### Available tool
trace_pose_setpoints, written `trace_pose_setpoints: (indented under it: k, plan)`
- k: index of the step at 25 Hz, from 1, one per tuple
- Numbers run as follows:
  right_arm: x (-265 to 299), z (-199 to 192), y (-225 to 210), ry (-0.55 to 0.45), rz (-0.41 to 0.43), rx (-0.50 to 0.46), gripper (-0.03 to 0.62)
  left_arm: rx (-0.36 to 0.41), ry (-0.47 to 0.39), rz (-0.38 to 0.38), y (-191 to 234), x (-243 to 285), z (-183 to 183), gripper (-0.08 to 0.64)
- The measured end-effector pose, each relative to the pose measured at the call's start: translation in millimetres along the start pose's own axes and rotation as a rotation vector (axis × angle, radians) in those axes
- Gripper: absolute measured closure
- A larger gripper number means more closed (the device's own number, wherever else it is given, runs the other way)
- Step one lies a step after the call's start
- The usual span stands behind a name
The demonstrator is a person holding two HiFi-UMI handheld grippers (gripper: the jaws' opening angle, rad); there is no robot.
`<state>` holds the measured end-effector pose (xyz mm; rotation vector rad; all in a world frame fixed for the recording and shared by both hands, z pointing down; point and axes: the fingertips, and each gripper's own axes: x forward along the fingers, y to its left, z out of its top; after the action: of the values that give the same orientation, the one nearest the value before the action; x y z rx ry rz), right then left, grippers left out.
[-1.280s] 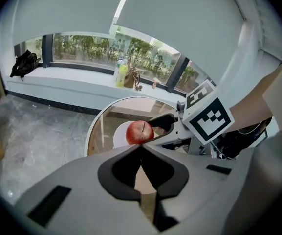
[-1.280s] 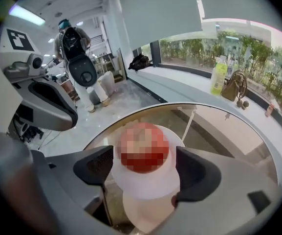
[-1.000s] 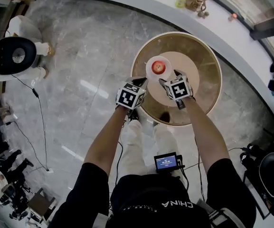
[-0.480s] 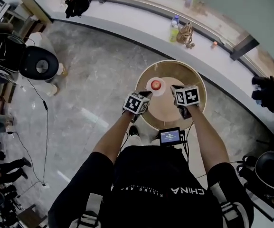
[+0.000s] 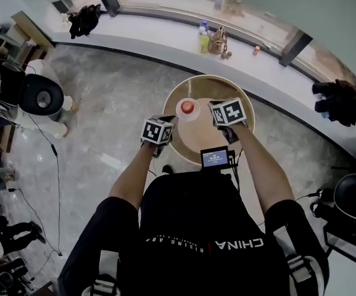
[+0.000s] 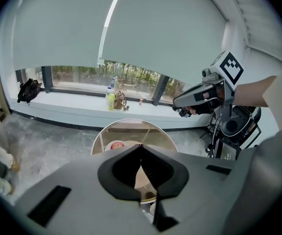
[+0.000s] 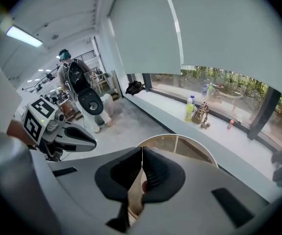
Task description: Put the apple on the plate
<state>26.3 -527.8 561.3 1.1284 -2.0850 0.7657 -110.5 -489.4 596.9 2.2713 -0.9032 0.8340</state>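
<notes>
Red apple (image 5: 187,106) on white plate (image 5: 181,112)

Red apple (image 5: 187,106) on a white plate (image 5: 179,111), sitting on the pale tan round table (image 5: 197,128) with its darker golden rim. Grey veined floor (image 5: 122,91) surrounds the table. Black-and-white square markers on the left gripper (image 5: 172,120) and right gripper (image 5: 214,108) above the table; yellow-green bottle (image 5: 203,42) beyond.

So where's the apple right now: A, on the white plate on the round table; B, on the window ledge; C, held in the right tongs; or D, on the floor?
A: the head view shows the apple sitting on the white plate on the round table.
</notes>
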Motion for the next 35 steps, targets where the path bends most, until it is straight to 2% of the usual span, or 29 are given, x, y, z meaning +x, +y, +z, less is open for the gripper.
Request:
trace_pose_setpoints:
  k: [3, 7, 10, 14, 16, 19, 22, 25, 27, 30, 35]
  plan:
    - [-8.8, -9.6, -8.9, -0.019, -0.011, 0.028, 0.56, 0.006, 0.029, 0.0, -19.3, 2.1, -10.9, 0.543]
    - [-13.6, -29.1, -21.8, -0.024, -0.001, 0.05, 0.56, 0.024, 0.096, 0.021, -45.4, 3.9, -46.7, 0.543]
    - [-13.0, -51.3, -18.2, -0.007, 0.07, 0.109, 0.56, -0.01, 0.082, 0.046, -61.2, -1.1, -66.0, 0.543]
    - [-23.5, -67.5, 14.8, -0.057, 0.201, 0.253, 0.56, -0.04, 0.055, 0.047, -81.9, -17.4, -93.8, 0.543]
    - [-31.8, -81.2, 30.8, -0.055, 0.214, 0.237, 0.56, -0.035, 0.043, 0.053, -89.8, -26.2, -106.9, 0.543]
    - [-45.3, -100.6, 53.2, -0.031, 0.219, 0.153, 0.56, -0.04, -0.01, 0.064, -97.3, -45.1, -110.8, 0.543]
    - [-58.4, -120.3, 79.1, -0.031, 0.184, 0.177, 0.56, -0.052, -0.061, 0.044, -110.9, -76.8, -128.1, 0.543]
    - [-71.4, -147.4, 102.4, -0.03, 0.098, 0.213, 0.56, -0.053, -0.091, 0.024, -129.0, -106.8, -165.3, 0.543]
    - [-80.2, -166.4, 119.5, -0.025, 0.047, 0.197, 0.56, -0.07, -0.124, 0.005, -138.9, -125.2, -189.9, 0.543]
    - [-92.4, -201.3, 154.1, -0.03, 0.025, 0.177, 0.56, -0.129, -0.189, -0.027, -151.8, -151.8, -221.3, 0.543]
    - [-120.7, -259.5, 201.1, -0.023, -0.094, 0.073, 0.56, -0.118, -0.189, -0.006, -170.2, -176.8, -269.0, 0.543]
